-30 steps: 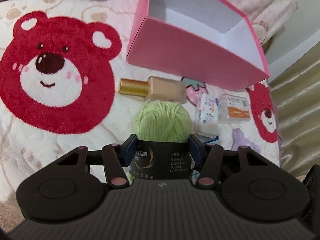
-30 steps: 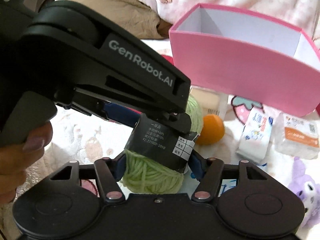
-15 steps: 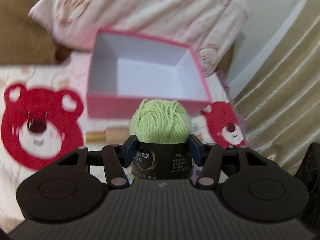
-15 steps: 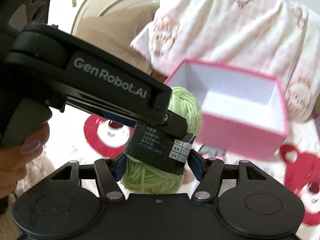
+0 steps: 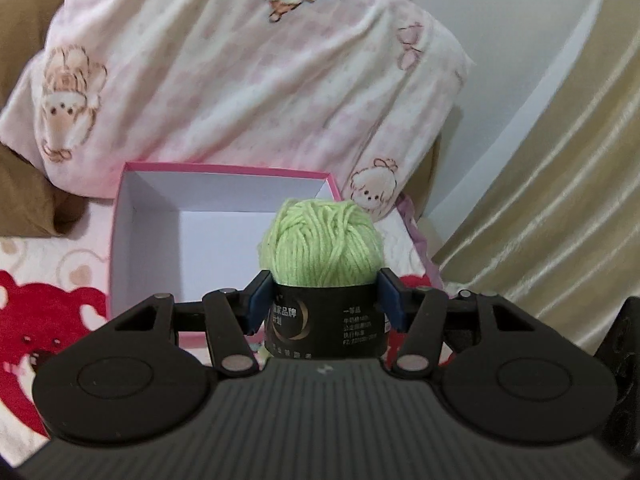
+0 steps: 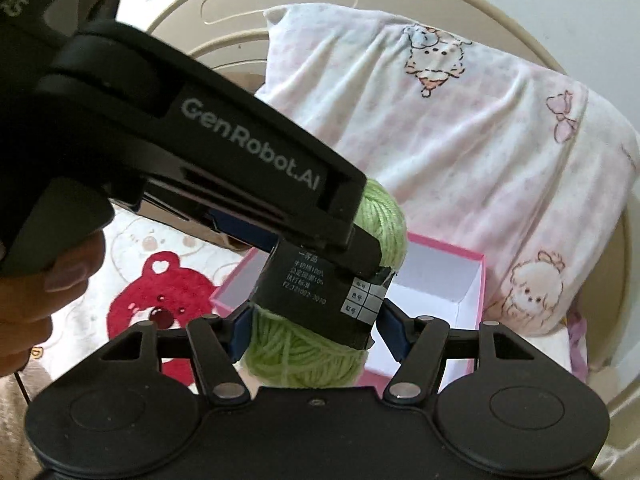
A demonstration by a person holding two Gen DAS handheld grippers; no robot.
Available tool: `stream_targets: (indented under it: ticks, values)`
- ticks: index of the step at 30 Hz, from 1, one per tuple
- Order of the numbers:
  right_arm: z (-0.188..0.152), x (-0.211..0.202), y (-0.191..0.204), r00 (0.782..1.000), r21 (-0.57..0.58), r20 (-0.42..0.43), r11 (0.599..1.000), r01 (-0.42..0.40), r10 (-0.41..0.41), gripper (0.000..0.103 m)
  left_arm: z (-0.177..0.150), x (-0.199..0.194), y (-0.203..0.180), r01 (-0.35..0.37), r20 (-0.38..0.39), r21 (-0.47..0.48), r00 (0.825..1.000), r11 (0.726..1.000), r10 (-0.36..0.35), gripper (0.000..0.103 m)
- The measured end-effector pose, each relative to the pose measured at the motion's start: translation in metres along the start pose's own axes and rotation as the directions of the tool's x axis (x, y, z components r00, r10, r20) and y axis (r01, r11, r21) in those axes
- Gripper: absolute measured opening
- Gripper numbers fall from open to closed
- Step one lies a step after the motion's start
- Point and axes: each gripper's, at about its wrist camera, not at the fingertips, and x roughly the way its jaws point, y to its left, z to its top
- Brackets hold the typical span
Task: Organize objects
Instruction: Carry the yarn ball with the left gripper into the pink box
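Yarn first: one ball of light green yarn, wrapped in a single black paper band printed with pale text, is held up in the air between two black grippers. The left gripper has its blue pads pressed against the band on either side, so it is clamped on the ball. The right gripper comes at the same ball from another angle; its left blue pad touches the lower yarn, while its right pad stands a little clear of the band, so I cannot tell whether it truly grips.

Beyond the ball sits one pink box, open at the top, white inside, with nothing in it that I can see. It rests on a cream blanket printed with red bears, up against one pale pink pillow with small cartoon animals.

Only the left wrist view shows the golden curtain at the far right and the box's whole interior. Only the right wrist view shows the left gripper's body from the side, lettered "GenRobot.AI", a person's hand around its handle, and the beige rounded headboard behind the pillow.
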Motion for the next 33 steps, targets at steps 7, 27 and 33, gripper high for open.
stream_targets:
  ticks: [7, 27, 33]
  values:
    - [0.003, 0.036, -0.038, 0.998, -0.003, -0.059, 1.0, 0.008, -0.009, 0.069, 0.031, 0.06, -0.001, -0.006, -0.031, -0.05, 1.0, 0.999, 0.005, 0.056]
    - [-0.028, 0.16, -0.091, 0.967, 0.062, -0.221, 0.988, 0.139, -0.122, 0.068, 0.029, 0.193, 0.047, 0.028, -0.084, -0.136, 0.996, 0.99, -0.04, 0.057]
    - [-0.031, 0.175, -0.088, 0.96, 0.019, -0.213, 0.982, 0.188, -0.18, 0.068, 0.024, 0.211, 0.052, 0.031, -0.093, -0.167, 0.995, 0.985, -0.047, 0.056]
